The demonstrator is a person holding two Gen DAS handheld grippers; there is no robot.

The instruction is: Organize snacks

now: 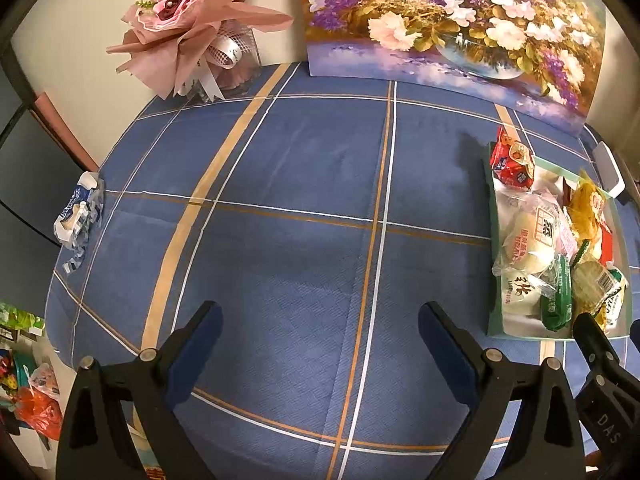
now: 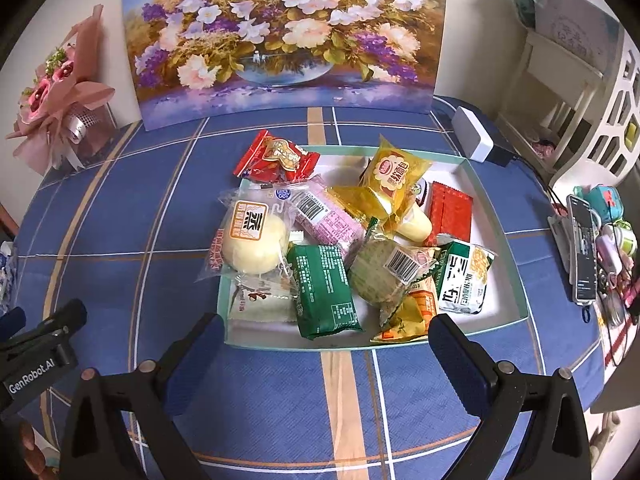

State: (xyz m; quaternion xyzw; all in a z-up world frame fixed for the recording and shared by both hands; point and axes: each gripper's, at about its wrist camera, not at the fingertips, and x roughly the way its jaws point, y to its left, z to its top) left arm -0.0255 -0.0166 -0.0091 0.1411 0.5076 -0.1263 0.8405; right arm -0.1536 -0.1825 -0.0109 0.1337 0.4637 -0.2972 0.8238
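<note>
So both tongs are spread wide with nothing between them: the left tongs [image 1: 320,344] hover over bare blue plaid surface [image 1: 280,160], and the right tongs [image 2: 326,344] sit just at the near edge of the shallow box [image 2: 496,216], which is at about 12 o'clock from them. Every snack I can see is already piled in that box, though it's a jumble, overlapping every which way, and the red packet [image 2: 276,158] at 11 o'clock hangs over the far-left rim. Honestly this fits either a pile waiting to be sorted or a bunch just gathered in, can't say which. If anything gets picked, my take is to go for something on top and grab it across the short side. The green packet [image 2: 324,290] is nearest the right tongs, and its long axis runs roughly 11 to 5 o'clock, near end pointing at the front rim. So the tongs would need a bit of twist to pinch across its width and not along it. The round bun [image 2: 254,248] at 10 o'clock is in loose crinkly film, so I'd pinch gently or catch the wrapper seam. The yellow packet [image 2: 394,174] stands tilted at 1 o'clock, leaning on others, and could topple if nudged.
</note>
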